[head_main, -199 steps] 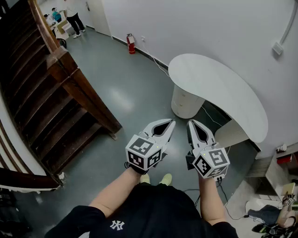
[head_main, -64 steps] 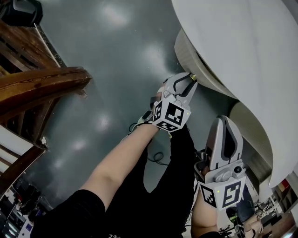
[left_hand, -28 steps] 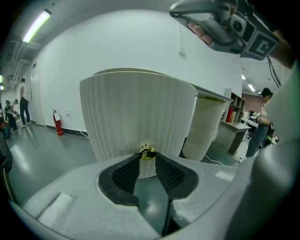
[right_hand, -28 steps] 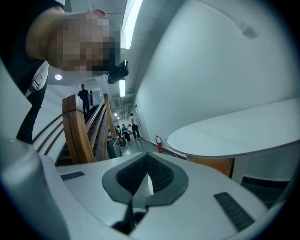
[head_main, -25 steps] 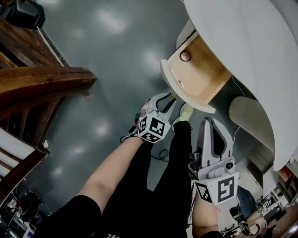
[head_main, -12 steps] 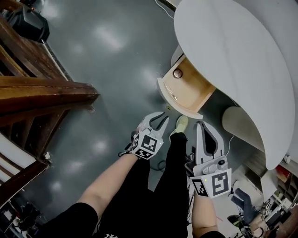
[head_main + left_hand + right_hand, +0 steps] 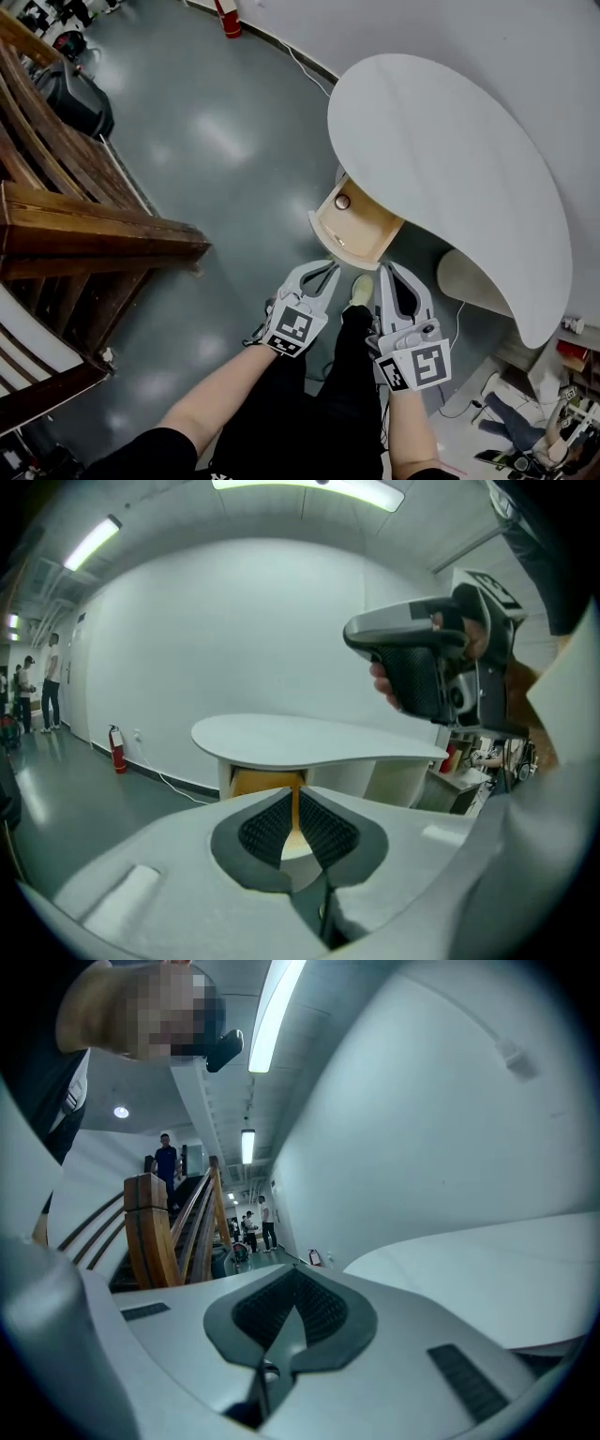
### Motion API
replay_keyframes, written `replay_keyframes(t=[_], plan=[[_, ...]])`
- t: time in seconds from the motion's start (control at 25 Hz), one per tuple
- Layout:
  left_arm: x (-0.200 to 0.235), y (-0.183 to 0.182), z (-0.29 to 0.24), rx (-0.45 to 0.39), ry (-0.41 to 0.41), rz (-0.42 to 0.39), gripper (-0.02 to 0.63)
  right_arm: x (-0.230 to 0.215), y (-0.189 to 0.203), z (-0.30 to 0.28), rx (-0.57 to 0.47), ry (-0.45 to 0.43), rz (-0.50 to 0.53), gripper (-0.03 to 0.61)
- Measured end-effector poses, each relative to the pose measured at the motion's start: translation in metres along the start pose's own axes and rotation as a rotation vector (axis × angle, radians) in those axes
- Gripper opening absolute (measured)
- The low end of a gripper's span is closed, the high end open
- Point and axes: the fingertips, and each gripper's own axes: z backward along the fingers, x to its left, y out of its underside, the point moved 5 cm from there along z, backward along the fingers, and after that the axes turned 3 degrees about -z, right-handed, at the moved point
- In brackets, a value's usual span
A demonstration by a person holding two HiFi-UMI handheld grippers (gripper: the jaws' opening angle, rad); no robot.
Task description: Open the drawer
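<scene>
The drawer (image 7: 357, 228) stands pulled out from under the white curved tabletop (image 7: 441, 150). Its wooden inside shows a small round thing (image 7: 342, 201). My left gripper (image 7: 330, 269) hovers short of the drawer's front, apart from it. Its jaws have just been closing, with nothing between them and only a thin slit left. Through that slit in the left gripper view (image 7: 295, 803) I see the drawer's wood (image 7: 258, 782) under the tabletop (image 7: 309, 738). My right gripper (image 7: 392, 270) is beside it, shut and empty (image 7: 293, 1297).
A wooden stair banister (image 7: 103, 239) fills the left, with a black bag (image 7: 80, 98) beyond it. A red fire extinguisher (image 7: 228, 19) stands by the wall. The table's rounded leg (image 7: 473, 277) is right of the drawer. Clutter lies at the bottom right (image 7: 553, 412). People stand far down the corridor (image 7: 262, 1221).
The left gripper pulled the drawer open, let go of its knob and drew back. Both grippers have risen since, and the left jaws have narrowed. The view now takes in the whole table.
</scene>
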Motion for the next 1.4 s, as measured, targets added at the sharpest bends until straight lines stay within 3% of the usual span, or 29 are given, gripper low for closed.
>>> replay_keyframes(t=[0.72, 1.4], plan=[[-0.007, -0.173, 0.074, -0.134, -0.001, 0.059, 0.009, 0.020, -0.111, 0.019, -0.039, -0.040, 0.093, 0.015], [-0.012, -0.269, 0.100, -0.242, -0.008, 0.037, 0.009, 0.028, -0.181, 0.029, -0.099, -0.048, 0.135, 0.015]])
